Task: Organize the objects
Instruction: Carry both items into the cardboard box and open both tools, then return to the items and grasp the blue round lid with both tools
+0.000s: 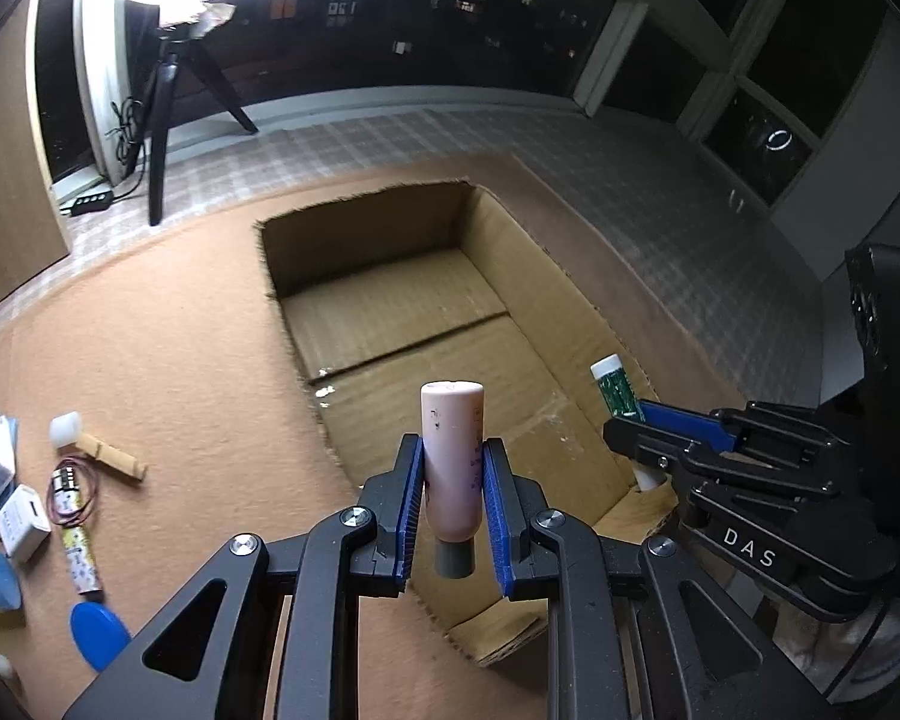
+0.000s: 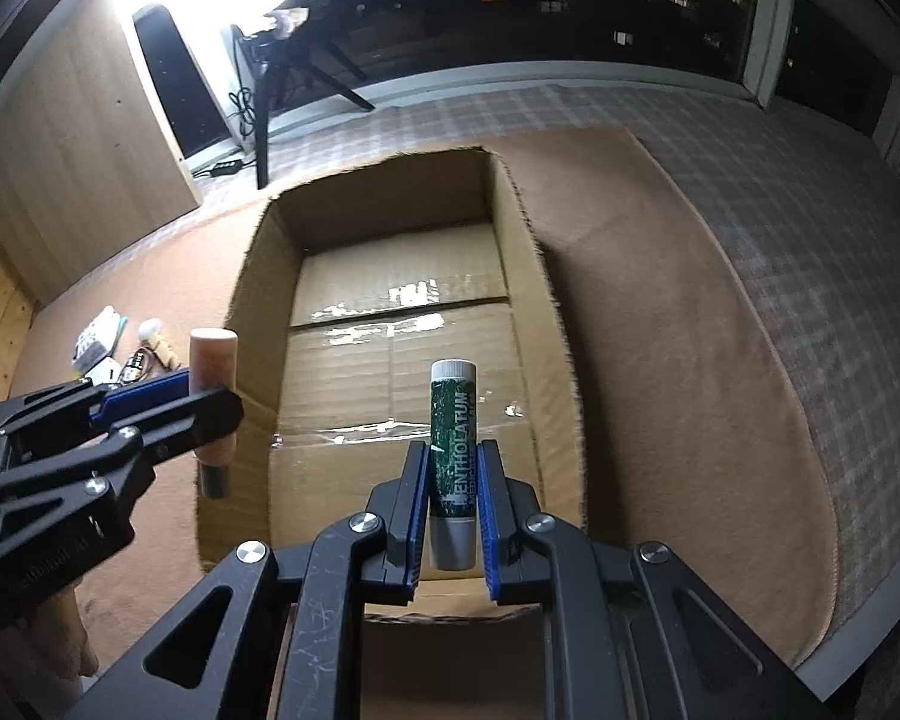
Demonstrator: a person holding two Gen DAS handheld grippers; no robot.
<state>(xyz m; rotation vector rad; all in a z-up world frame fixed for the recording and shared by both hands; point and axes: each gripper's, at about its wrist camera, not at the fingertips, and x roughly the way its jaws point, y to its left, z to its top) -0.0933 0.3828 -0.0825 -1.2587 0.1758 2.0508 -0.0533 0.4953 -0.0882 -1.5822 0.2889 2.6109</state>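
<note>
Two tools hover side by side over one open cardboard box point(image 2: 402, 324): the left tool point(image 1: 452, 501) clamps one upright pink tube point(image 1: 453, 462), the right tool point(image 2: 452, 507) clamps one upright green lip balm stick point(image 2: 452, 462)

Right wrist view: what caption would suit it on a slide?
Right gripper holds a green tube above an open cardboard box.

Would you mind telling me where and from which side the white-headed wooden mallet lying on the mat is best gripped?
Grip the wooden mallet across the middle of its handle, coming straight down from above. It lies flat on the brown mat, handle bare and narrow, while the white head is bulkier. Closing across the handle's width likely clears the red-wired battery holder beside it. Both grippers are full now.
</note>
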